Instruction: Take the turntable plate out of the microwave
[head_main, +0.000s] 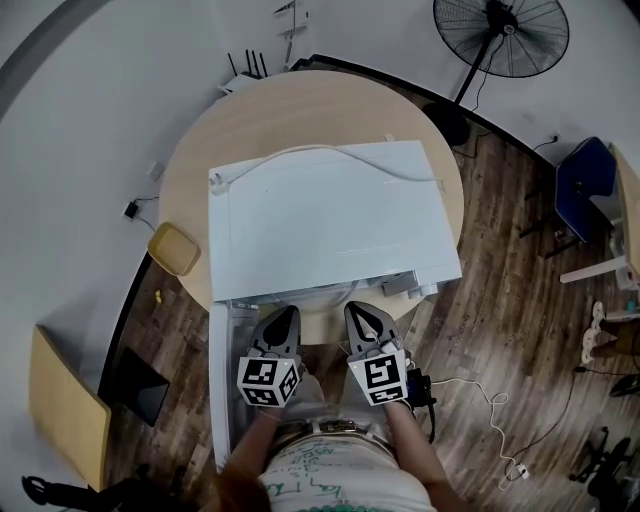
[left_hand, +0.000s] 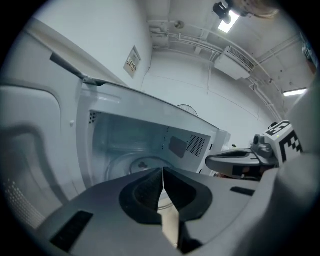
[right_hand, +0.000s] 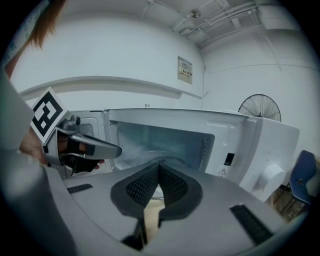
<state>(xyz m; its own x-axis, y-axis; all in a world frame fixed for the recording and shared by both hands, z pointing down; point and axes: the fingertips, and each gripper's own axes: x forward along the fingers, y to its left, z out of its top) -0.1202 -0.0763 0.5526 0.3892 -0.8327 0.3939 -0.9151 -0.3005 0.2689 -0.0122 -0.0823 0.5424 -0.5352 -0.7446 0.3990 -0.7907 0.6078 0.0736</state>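
A white microwave (head_main: 330, 215) sits on a round wooden table (head_main: 200, 160), its door (head_main: 222, 380) swung open to the left. In the left gripper view the glass turntable plate (left_hand: 122, 164) lies on the floor of the open cavity. The right gripper view shows part of the plate's rim (right_hand: 146, 156). My left gripper (head_main: 287, 312) and right gripper (head_main: 355, 308) hover side by side just in front of the opening. Both are shut with nothing between their jaws. The left gripper (left_hand: 163, 172) points at the plate, with the right gripper (left_hand: 235, 161) beside it. The right gripper (right_hand: 159, 167) aims into the cavity.
The open door (left_hand: 30, 150) stands close on the left of the left gripper. A white cable (head_main: 330, 152) lies over the microwave's top. A yellow pad (head_main: 173, 248) rests at the table's left edge. A floor fan (head_main: 500, 35) and a blue chair (head_main: 580, 185) stand to the right.
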